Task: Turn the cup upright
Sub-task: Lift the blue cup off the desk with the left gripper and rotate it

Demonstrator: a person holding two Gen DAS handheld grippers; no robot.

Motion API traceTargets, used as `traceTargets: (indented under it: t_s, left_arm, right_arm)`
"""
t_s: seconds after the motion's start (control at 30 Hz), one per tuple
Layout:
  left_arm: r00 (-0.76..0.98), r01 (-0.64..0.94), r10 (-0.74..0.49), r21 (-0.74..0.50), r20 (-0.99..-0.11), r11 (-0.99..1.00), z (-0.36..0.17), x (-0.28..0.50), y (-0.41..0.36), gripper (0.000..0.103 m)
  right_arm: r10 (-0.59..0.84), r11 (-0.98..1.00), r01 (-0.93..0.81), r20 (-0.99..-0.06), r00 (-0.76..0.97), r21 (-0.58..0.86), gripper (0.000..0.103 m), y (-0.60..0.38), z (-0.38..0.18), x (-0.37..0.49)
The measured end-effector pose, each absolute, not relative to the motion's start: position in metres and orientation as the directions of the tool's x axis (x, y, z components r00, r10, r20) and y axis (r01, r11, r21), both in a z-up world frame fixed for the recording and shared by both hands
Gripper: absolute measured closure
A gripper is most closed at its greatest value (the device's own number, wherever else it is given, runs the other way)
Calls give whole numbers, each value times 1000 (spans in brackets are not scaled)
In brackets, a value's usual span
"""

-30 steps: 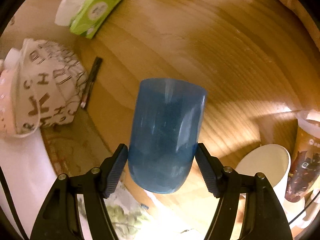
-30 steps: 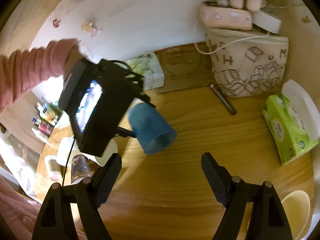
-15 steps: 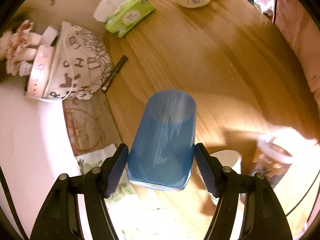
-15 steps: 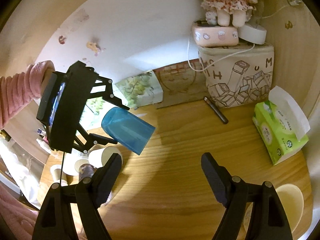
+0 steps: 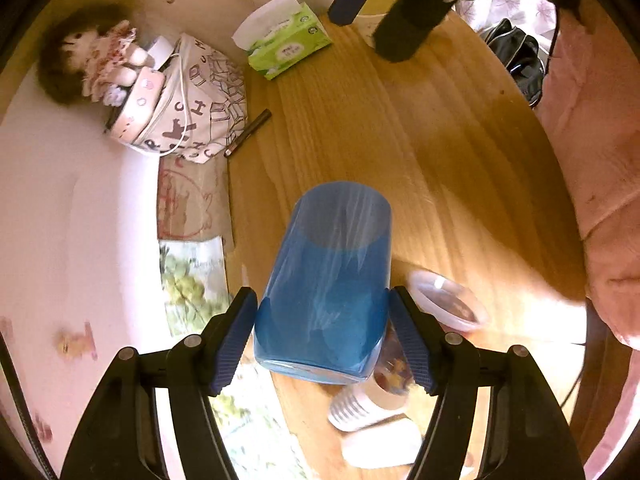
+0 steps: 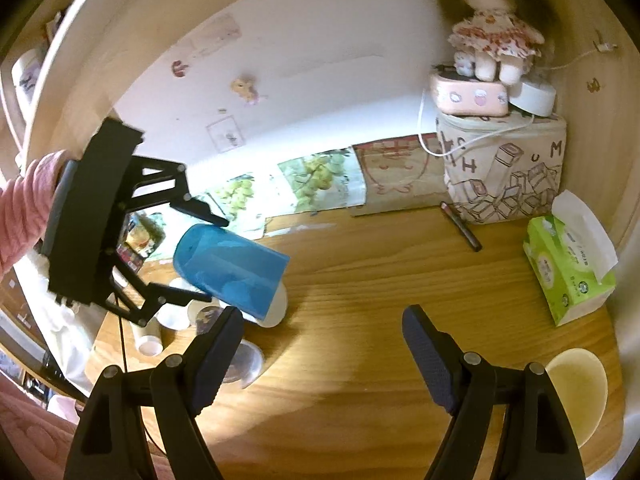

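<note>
A translucent blue cup (image 5: 328,300) is held in the air by my left gripper (image 5: 322,336), whose two pads press on its sides near the base. In the right wrist view the blue cup (image 6: 232,270) lies nearly on its side, its open mouth pointing right and slightly down, above the wooden table (image 6: 380,300). My left gripper (image 6: 192,252) shows there at the left, held by a hand in a pink sleeve. My right gripper (image 6: 320,344) is open and empty, low over the table's near side.
Several paper cups (image 6: 172,316) and a clear plastic lid (image 5: 448,304) crowd the table under the blue cup. A green tissue box (image 6: 568,268), a dark pen (image 6: 460,226), a printed bag (image 6: 504,172) with a doll (image 6: 492,40) and a cream cup (image 6: 576,392) stand at the right.
My left gripper has swung the blue cup from mouth-down toward level and moved it left over the paper cups. The right gripper has stayed open and tilted up.
</note>
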State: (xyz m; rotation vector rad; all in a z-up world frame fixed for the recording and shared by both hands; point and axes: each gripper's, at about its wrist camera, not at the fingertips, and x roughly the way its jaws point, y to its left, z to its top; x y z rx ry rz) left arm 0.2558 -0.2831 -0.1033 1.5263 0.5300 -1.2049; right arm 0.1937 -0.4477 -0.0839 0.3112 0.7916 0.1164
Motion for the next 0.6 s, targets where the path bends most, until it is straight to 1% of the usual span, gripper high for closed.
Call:
traceTargets:
  t_s: [0.17,0.33,0.6]
  left_arm:
    - [412,853,-243,466,-878,-235,-92,241,-255,32]
    - [406,888,-235,442,-883,-128,-83,228,-229,32]
    - [371,928,-240,368,-897,56,-90,201,-195,32]
  right_arm:
    - [248,944,-20,-670,700,328,21,-432,-83,186]
    - [292,937,-66,-666,686,343,21,-413,-84,179]
    - [338,929,-124,-667,664,348,21,-382,-86,169]
